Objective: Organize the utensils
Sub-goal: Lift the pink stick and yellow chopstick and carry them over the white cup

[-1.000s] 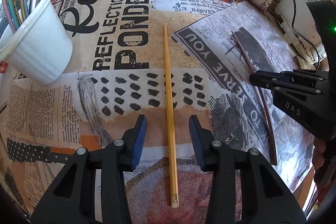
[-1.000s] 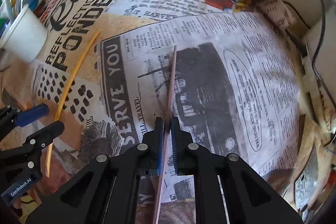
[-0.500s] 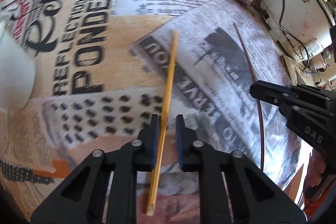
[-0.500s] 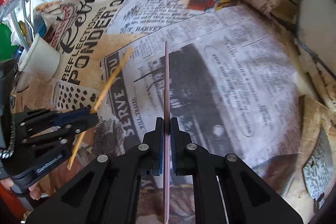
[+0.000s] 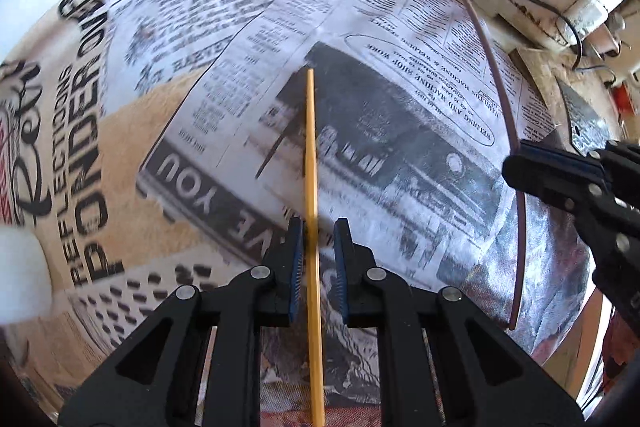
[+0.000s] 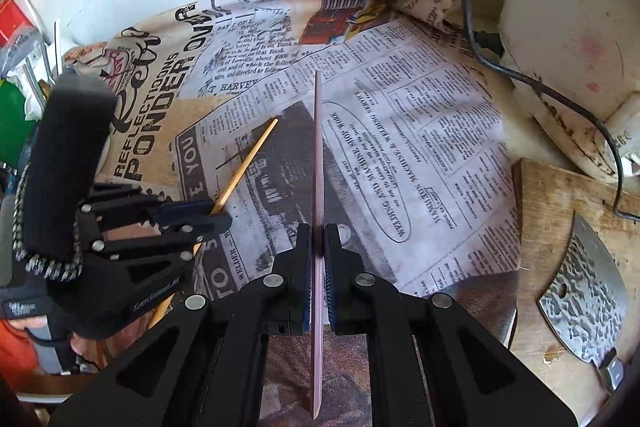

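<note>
My left gripper (image 5: 316,259) is shut on a yellow chopstick (image 5: 311,155) and holds it lifted above the newspaper-print cloth (image 5: 200,99). My right gripper (image 6: 317,259) is shut on a pinkish-brown chopstick (image 6: 318,147), which points forward, also off the cloth. In the right wrist view the left gripper (image 6: 212,217) shows at the left with the yellow chopstick (image 6: 248,163). In the left wrist view the right gripper (image 5: 520,167) shows at the right with the brown chopstick (image 5: 504,99). A blurred white cup (image 5: 20,271) sits at the left edge.
A white appliance (image 6: 568,27) with a black cable (image 6: 520,75) stands at the back right. A wooden board (image 6: 560,227) with a cleaver (image 6: 588,303) lies to the right. Clutter and a green item (image 6: 16,115) sit at the far left.
My left gripper closed on the yellow chopstick and lifted it, swinging right. My right gripper, holding the brown chopstick throughout, rose and drew back. The cup slid out to the left edge of view.
</note>
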Demonstrator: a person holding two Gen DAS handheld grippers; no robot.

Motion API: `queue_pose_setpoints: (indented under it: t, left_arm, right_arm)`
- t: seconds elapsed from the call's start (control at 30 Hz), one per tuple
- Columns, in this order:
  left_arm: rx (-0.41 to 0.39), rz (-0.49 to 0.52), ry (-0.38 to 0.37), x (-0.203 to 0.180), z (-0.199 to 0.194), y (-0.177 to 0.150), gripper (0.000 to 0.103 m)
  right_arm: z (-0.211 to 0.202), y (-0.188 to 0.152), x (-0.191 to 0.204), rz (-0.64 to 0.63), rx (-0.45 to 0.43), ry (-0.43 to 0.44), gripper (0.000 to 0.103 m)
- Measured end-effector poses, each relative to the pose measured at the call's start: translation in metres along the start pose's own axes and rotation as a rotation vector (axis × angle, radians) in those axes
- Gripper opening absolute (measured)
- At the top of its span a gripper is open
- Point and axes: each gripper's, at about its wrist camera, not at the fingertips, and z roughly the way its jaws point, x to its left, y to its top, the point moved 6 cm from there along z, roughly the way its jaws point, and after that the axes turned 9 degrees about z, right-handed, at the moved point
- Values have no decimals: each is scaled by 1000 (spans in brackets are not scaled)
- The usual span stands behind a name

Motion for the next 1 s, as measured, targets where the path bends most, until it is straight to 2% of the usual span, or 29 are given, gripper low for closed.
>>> queue_pose_setpoints:
  t: [0.2,0.27,0.3,0.37,0.47,0.57,0.93,1.0]
  left_arm:
    - [43,77,11,-7,7,15,13]
    - [42,95,21,-7,8,13,10]
    - [40,101,30,-7,8,12,5]
    - [34,91,30,-4,10,12,4]
    - [20,91,61,-2,7,3,4]
    - [4,82,54,1,1,-12,4]
    - [-192,-37,44,24,-82,-47,4]
    - [-225,-58,49,28,-94,-43,3]
  right_arm:
    - [-6,-2,-6,18,-15,10,6]
    - [-7,-3,-5,19,-19,11,6]
    - [-8,-4,-5,19,-22,11,6]
    - [-10,-6,-4,23,-27,16,6]
    - [-13,-7,-1,22,-36,20,6]
    - [-18,-5,4,15,-52,24,6]
    - [-40,2,29,-27,-124,49,6]
    - [-45,3,36,-41,-140,53,6]
